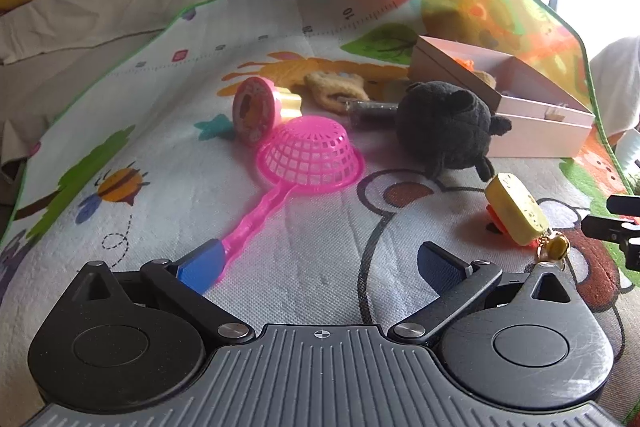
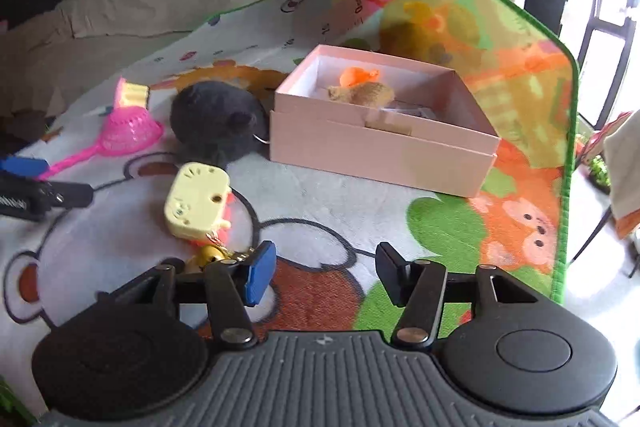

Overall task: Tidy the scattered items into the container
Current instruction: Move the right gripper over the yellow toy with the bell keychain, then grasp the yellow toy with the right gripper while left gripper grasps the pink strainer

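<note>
Pink box point(image 2: 380, 147) at the play mat's point(image 2: 320, 211) far side, already holding two small toys. Yellow charm point(image 2: 198, 201) lying loose just ahead of right claw point(image 2: 326, 275), spread and empty; left claw point(image 1: 320, 267) likewise spread beside pink strainer point(image 1: 308, 155). Between picks, likely; next: close on charm, carry to box.

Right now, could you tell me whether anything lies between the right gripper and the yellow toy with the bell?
Nothing visible does. The yellow toy lies on bare mat just ahead and left of the right gripper, whose open jaws hold nothing.
</note>
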`<state>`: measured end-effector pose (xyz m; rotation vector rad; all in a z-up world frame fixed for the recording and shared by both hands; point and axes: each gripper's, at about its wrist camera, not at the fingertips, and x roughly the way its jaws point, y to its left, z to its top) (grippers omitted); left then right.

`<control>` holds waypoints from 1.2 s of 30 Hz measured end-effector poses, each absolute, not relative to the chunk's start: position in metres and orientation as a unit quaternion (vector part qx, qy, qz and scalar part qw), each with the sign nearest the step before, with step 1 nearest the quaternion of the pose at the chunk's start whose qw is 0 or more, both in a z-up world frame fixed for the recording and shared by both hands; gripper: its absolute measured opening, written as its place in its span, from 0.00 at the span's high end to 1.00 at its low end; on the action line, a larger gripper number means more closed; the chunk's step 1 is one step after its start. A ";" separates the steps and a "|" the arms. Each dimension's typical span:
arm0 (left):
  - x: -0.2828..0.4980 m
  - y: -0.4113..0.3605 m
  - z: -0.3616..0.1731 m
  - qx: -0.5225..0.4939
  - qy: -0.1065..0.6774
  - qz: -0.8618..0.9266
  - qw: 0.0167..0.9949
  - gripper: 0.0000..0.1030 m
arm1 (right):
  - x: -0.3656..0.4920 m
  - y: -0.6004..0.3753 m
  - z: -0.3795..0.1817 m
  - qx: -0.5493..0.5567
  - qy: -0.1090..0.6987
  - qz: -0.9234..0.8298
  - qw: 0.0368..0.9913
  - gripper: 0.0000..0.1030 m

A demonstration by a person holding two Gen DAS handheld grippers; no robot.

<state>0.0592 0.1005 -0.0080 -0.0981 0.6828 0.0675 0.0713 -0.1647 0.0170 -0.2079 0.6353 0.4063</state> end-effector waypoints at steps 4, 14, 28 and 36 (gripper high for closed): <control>0.059 0.095 -0.011 -0.029 0.335 0.036 0.941 0.00 | 0.069 -0.133 0.021 -0.102 0.288 0.252 0.918 0.32; 0.056 0.094 -0.014 -0.003 0.339 0.018 0.940 0.00 | 0.092 -0.095 0.001 -0.104 0.324 0.284 0.897 0.58; 0.050 0.104 0.031 -0.115 0.283 -0.165 0.938 0.00 | 0.076 -0.217 -0.004 -0.041 0.328 0.142 0.933 0.57; 0.123 0.099 0.027 0.014 0.330 -0.018 0.944 0.00 | 0.072 -0.219 -0.009 -0.033 0.316 0.146 0.937 0.41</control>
